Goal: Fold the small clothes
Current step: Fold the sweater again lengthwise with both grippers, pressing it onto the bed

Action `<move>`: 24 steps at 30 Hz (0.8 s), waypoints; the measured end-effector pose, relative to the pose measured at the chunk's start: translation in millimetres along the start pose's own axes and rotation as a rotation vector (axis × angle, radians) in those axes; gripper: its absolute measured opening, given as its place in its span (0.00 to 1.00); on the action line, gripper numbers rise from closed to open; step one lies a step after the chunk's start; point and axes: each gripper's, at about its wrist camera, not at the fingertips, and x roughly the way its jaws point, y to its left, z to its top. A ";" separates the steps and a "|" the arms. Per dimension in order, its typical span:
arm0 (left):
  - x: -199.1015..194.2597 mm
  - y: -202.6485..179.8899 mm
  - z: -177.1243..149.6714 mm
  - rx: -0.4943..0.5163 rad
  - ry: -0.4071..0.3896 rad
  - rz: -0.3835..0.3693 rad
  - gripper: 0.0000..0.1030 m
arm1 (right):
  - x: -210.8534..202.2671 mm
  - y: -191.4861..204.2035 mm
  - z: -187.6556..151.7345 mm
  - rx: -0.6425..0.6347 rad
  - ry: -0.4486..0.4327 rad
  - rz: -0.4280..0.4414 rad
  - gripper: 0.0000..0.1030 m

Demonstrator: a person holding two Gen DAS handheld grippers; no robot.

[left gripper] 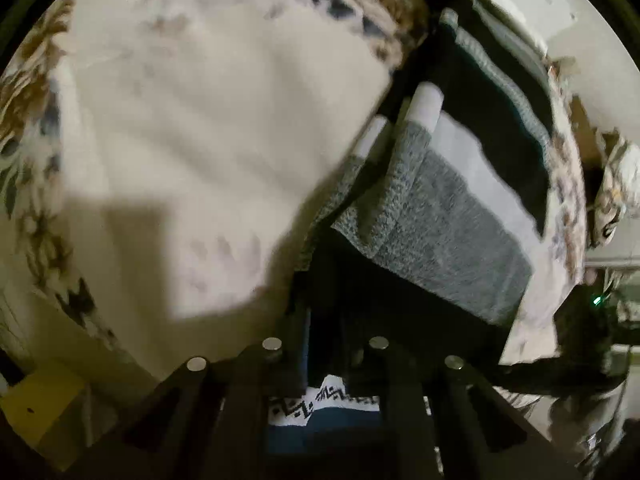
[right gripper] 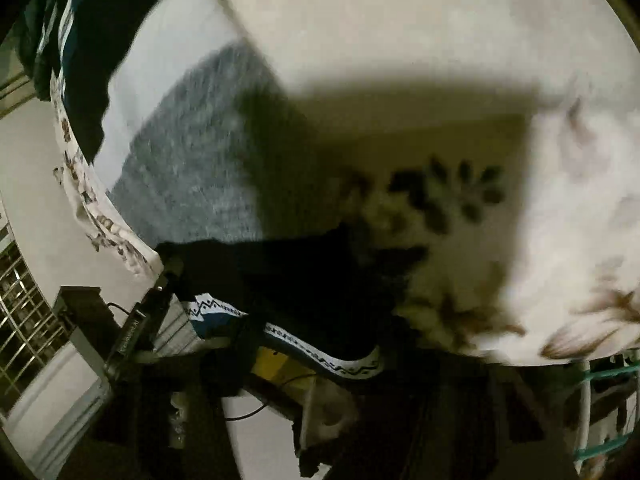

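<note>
A dark navy garment with a white zigzag-patterned band (left gripper: 320, 398) hangs between the fingers of my left gripper (left gripper: 326, 360), which is shut on it. The same garment (right gripper: 304, 280) hangs in front of my right gripper (right gripper: 320, 364), which is in shadow; its patterned hem (right gripper: 352, 364) crosses the fingers, and the grip looks closed on the cloth. Grey knitted socks with white toes (left gripper: 404, 152) lie on a stack of folded clothes (left gripper: 452, 232) on the bed. The grey folded piece also shows in the right wrist view (right gripper: 192, 152).
A floral bedsheet (left gripper: 200, 120) covers the bed, also in the right wrist view (right gripper: 440, 40). A yellow box (left gripper: 44, 408) sits lower left. A teal basket (right gripper: 608, 412) stands at lower right. The other handheld gripper body (right gripper: 136, 328) and a window grille (right gripper: 24, 304) are at left.
</note>
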 end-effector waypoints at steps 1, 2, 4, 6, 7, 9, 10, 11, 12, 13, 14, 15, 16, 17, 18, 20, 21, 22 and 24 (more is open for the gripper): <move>-7.4 0.3 -3.8 0.004 -0.019 -0.007 0.08 | 0.7 5.0 -6.2 -0.017 -0.016 -0.035 0.09; -12.4 1.9 -8.7 0.009 -0.033 -0.004 0.08 | 4.0 7.0 -14.5 -0.031 -0.022 -0.042 0.08; -7.2 9.8 -17.7 0.016 -0.010 0.011 0.04 | 3.6 14.4 -23.7 -0.050 -0.020 -0.084 0.07; 2.2 18.6 -24.8 0.018 0.022 0.032 0.03 | 6.2 17.8 -28.1 -0.082 -0.031 -0.148 0.07; 3.1 21.1 -24.3 0.019 0.027 0.021 0.04 | 10.4 20.1 -27.6 -0.083 -0.032 -0.158 0.07; -1.8 20.8 -19.7 0.014 0.037 0.006 0.08 | 15.7 22.1 -25.8 -0.101 -0.037 -0.175 0.08; -7.5 16.7 -15.8 0.018 0.049 0.017 0.08 | 14.9 24.6 -23.4 -0.120 -0.037 -0.189 0.09; -13.1 14.6 -13.5 0.020 0.054 0.020 0.07 | 13.7 31.9 -21.9 -0.150 -0.036 -0.206 0.11; -21.8 12.9 -14.1 0.021 0.056 0.014 0.12 | 10.9 34.9 -22.1 -0.163 -0.035 -0.201 0.20; -29.5 8.5 -10.7 0.024 0.051 0.013 0.27 | 5.3 38.7 -23.0 -0.176 -0.034 -0.191 0.32; -36.9 4.7 -5.3 0.037 0.040 -0.002 0.36 | -0.5 43.2 -23.7 -0.184 -0.040 -0.167 0.40; -43.0 1.2 -3.0 0.055 0.024 -0.022 0.57 | -7.3 45.6 -24.4 -0.189 -0.050 -0.142 0.55; -44.9 3.0 -2.7 0.066 0.010 -0.021 0.66 | -18.2 38.7 -23.7 -0.199 -0.064 -0.116 0.62; -43.4 5.1 -1.5 0.072 0.000 -0.018 0.66 | -23.2 36.9 -24.4 -0.205 -0.071 -0.101 0.62; -37.5 6.9 0.5 0.071 0.011 -0.031 0.66 | -25.1 34.4 -24.2 -0.204 -0.071 -0.088 0.62; -24.9 15.4 1.4 0.063 0.029 -0.053 0.66 | -17.9 29.3 -22.2 -0.185 -0.072 -0.063 0.62; -15.6 17.6 2.2 0.065 0.044 -0.072 0.66 | -14.0 25.9 -22.0 -0.174 -0.072 -0.056 0.62; -6.8 20.2 4.3 0.068 0.062 -0.081 0.66 | -5.9 20.6 -21.2 -0.157 -0.072 -0.052 0.62; 11.0 22.6 3.9 0.078 0.101 -0.084 0.66 | 6.9 3.5 -17.7 -0.131 -0.071 -0.043 0.62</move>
